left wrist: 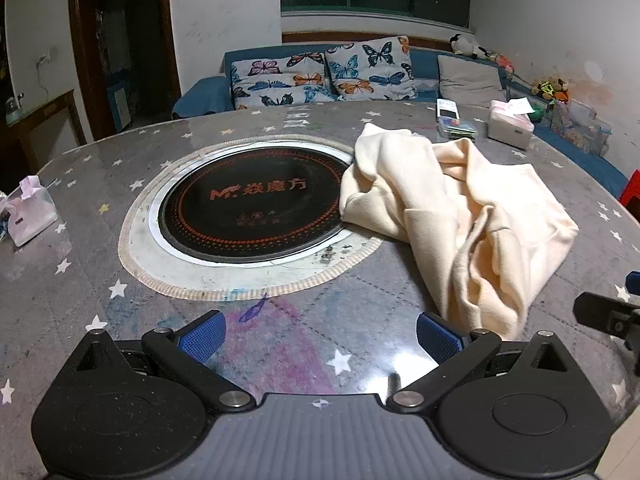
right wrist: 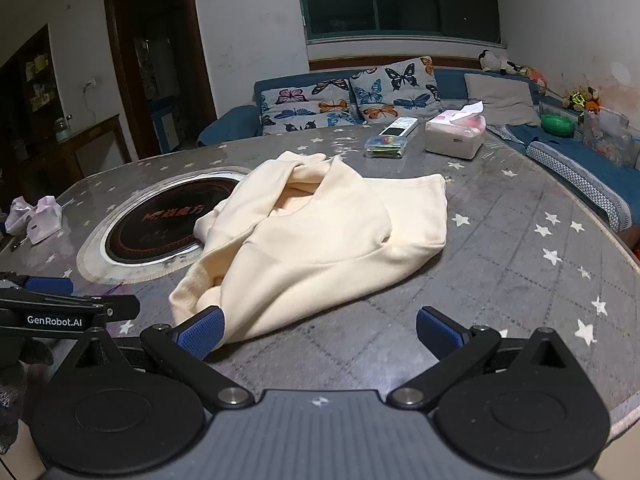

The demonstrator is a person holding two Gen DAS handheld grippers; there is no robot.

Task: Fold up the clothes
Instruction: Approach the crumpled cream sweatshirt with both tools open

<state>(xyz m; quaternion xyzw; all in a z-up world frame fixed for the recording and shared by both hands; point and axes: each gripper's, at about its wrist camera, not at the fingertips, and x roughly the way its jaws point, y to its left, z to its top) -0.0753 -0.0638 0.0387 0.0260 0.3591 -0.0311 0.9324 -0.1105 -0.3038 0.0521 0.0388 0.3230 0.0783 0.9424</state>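
A cream garment [left wrist: 460,208] lies crumpled on the grey star-patterned table [left wrist: 280,340], partly over the right edge of the round black hob [left wrist: 256,208]. It also shows in the right wrist view [right wrist: 320,240]. My left gripper [left wrist: 320,334] is open and empty above the table's near edge, left of the garment's near end. My right gripper [right wrist: 320,332] is open and empty, its left blue pad [right wrist: 200,334] close against the garment's near hem. The left gripper's side shows in the right wrist view [right wrist: 60,304].
A white tissue box [right wrist: 456,136], a remote [right wrist: 400,126] and a small clear box [right wrist: 386,146] stand at the table's far side. A pink pouch [left wrist: 30,208] sits at the left. A blue sofa with butterfly cushions [left wrist: 320,72] stands behind the table.
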